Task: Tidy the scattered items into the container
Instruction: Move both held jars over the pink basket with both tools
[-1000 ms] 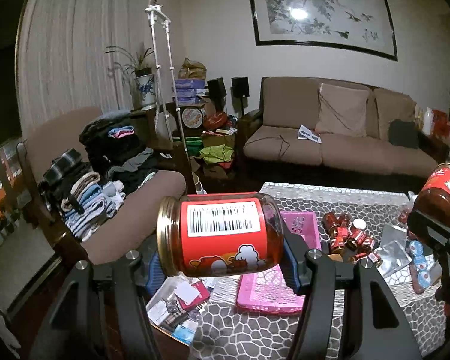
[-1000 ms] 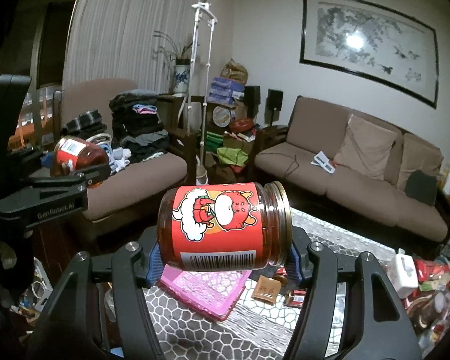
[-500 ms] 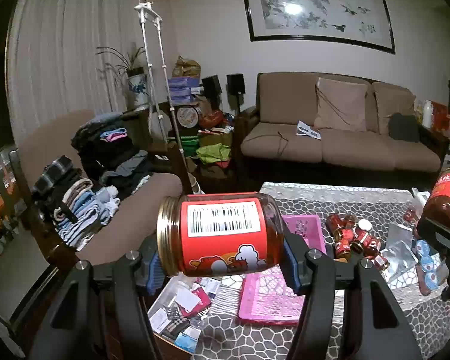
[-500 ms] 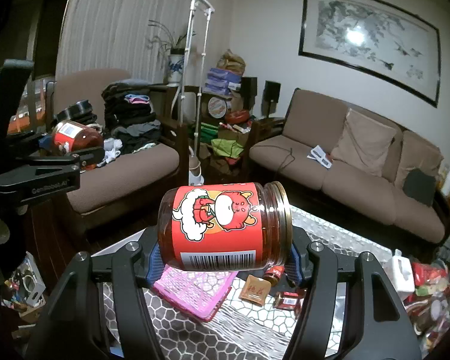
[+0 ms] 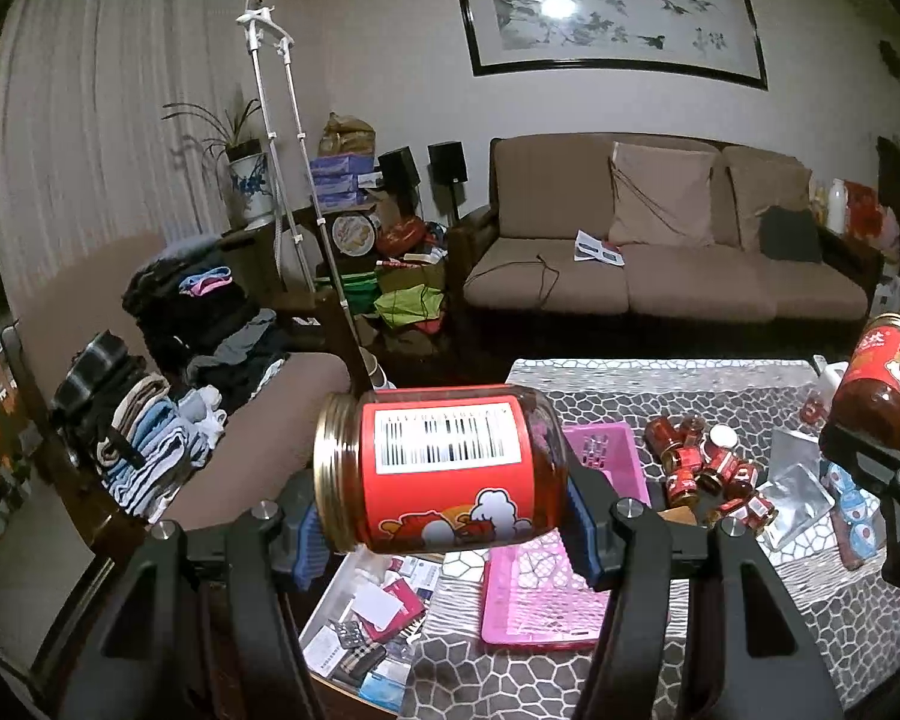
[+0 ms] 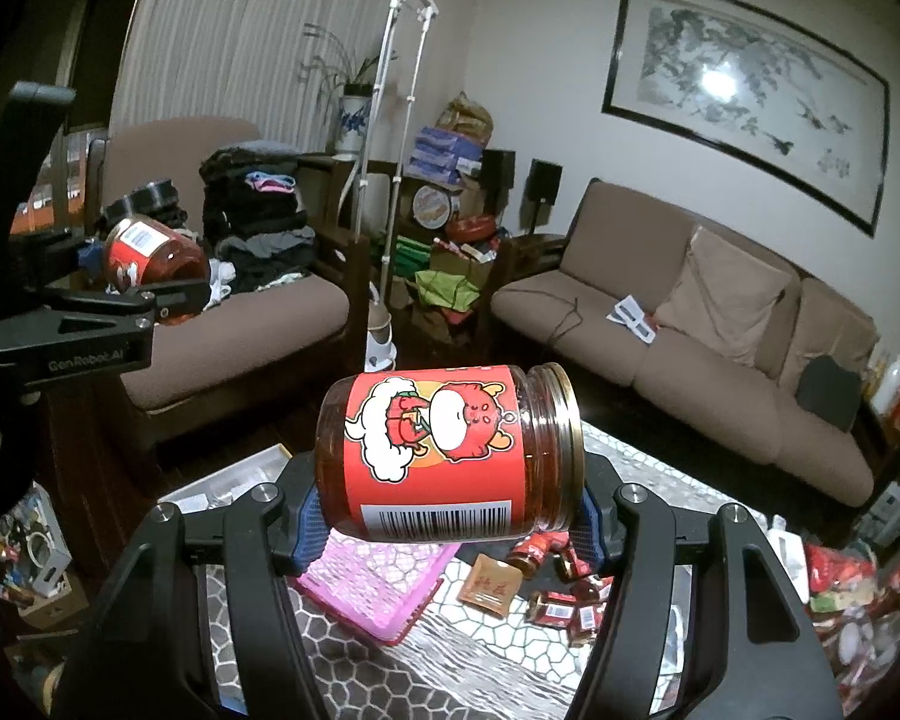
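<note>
My left gripper is shut on a sauce jar with a red label, held sideways with its gold lid to the left, above the table. In the same way my right gripper is shut on a second red-label jar, its lid to the right. Each gripper shows in the other's view: the right one's jar at the right edge, the left one's jar at the far left. The pink mesh basket lies on the table below both jars, seen as the pink basket from the right wrist.
Several small red jars and foil packets lie on the patterned tablecloth right of the basket. An open box of cards sits at the table's left edge. A sofa and a chair piled with clothes stand behind.
Both grippers, still holding their jars, have drifted over the table. The basket and small jars sit lower and nearer in both views. Neither grip has changed.
</note>
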A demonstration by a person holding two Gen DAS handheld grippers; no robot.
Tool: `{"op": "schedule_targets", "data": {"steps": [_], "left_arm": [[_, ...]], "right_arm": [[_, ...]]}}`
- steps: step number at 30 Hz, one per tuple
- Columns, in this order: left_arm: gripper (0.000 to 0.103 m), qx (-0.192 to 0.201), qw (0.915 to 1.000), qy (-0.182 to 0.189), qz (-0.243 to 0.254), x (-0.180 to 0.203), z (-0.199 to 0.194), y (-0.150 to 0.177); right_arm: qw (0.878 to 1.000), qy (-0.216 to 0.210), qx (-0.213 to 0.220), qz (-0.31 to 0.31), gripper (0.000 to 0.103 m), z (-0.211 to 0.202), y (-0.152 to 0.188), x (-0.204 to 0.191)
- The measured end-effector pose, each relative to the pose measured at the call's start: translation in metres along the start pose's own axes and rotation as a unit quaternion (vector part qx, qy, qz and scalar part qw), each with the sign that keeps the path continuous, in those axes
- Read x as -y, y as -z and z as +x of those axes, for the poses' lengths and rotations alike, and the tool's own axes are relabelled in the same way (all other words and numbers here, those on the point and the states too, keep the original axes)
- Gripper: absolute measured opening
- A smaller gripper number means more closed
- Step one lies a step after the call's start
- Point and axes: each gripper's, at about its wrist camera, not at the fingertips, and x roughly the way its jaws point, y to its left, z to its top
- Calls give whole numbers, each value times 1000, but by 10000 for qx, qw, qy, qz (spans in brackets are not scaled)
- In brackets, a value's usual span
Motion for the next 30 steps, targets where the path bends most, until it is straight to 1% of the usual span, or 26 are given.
{"op": "schedule_targets", "data": {"steps": [2,11,13,16,20,30], "left_arm": [[62,-39,10000,69,18,0,4,-2],[62,-121,9997,73,196,5,25,-10],[62,-186,9996,115,197,6,31,-11],[62,-379,9987,291,168,6,45,-10],[62,-582,9975,369,166,9,64,-8],[62,-800,9960,321,253,16,90,-7]], "right_arm": [[10000,7,-9,-15,60,4,-2,0],[9997,79,-98,-231,60,25,-9,-3],[9996,81,-126,-248,60,30,-10,-3],[9995,78,-178,-249,60,39,-11,0],[9992,91,-250,-285,60,51,-12,2],[9984,53,-431,-359,60,79,-8,4]]}}
